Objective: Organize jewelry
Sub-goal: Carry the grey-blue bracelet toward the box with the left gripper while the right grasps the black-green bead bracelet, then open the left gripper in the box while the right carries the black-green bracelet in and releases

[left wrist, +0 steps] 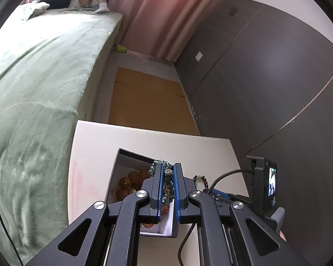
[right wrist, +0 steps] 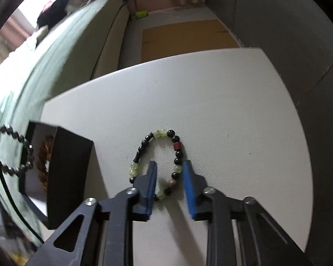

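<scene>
Left gripper (left wrist: 168, 173) jaws clenched on grey-green bracelet (left wrist: 168, 178) above box (left wrist: 119, 166); right gripper (right wrist: 169, 168) jaws apart, astride black-green bracelet (right wrist: 177, 153).

Left gripper (left wrist: 168, 177): black angular linkage arms, silver round screws, blue finger pads, black cable. Right gripper (right wrist: 169, 175): same black frame, blue pads, silver screws.
</scene>
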Demonstrator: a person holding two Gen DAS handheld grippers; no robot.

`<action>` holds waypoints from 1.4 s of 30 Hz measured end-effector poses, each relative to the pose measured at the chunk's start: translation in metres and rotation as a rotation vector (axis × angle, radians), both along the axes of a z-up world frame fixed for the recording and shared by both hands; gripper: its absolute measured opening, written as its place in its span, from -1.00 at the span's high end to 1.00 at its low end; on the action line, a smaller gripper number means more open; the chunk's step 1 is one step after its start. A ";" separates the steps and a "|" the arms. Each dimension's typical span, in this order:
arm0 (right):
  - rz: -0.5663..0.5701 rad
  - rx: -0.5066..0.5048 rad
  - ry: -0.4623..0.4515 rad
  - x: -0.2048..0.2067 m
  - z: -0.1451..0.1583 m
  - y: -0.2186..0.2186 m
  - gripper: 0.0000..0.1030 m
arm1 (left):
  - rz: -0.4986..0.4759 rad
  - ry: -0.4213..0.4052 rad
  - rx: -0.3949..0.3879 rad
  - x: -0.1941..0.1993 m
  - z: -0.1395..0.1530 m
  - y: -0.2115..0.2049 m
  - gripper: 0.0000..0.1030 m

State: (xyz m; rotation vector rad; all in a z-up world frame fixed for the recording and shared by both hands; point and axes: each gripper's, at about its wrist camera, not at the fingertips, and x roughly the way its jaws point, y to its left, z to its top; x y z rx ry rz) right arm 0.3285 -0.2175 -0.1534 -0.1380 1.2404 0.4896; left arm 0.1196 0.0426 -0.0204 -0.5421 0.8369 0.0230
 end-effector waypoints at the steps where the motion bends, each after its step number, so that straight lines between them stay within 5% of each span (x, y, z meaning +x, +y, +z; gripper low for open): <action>1: 0.001 0.001 0.001 0.000 0.000 -0.001 0.77 | -0.019 0.006 -0.004 0.001 -0.001 -0.003 0.83; 7: -0.008 0.068 -0.004 -0.001 0.014 -0.015 0.82 | -0.038 0.134 0.012 0.011 -0.021 -0.003 0.81; 12: -0.019 0.173 -0.028 -0.007 0.035 -0.028 0.82 | 0.013 0.153 -0.003 0.008 -0.025 0.011 0.71; 14: -0.026 0.214 -0.036 -0.010 0.044 -0.031 0.82 | 0.022 0.140 0.001 0.006 -0.022 0.013 0.08; 16: -0.029 0.259 -0.045 -0.013 0.053 -0.033 0.82 | 0.039 0.106 0.014 0.002 -0.016 0.015 -0.19; 33: 0.133 0.569 -0.042 -0.046 0.089 0.017 0.82 | 0.144 0.056 -0.008 -0.017 0.001 0.056 -0.20; 42: 0.191 0.574 -0.015 -0.060 0.082 0.050 0.82 | 0.186 0.057 -0.023 -0.026 0.000 0.075 -0.20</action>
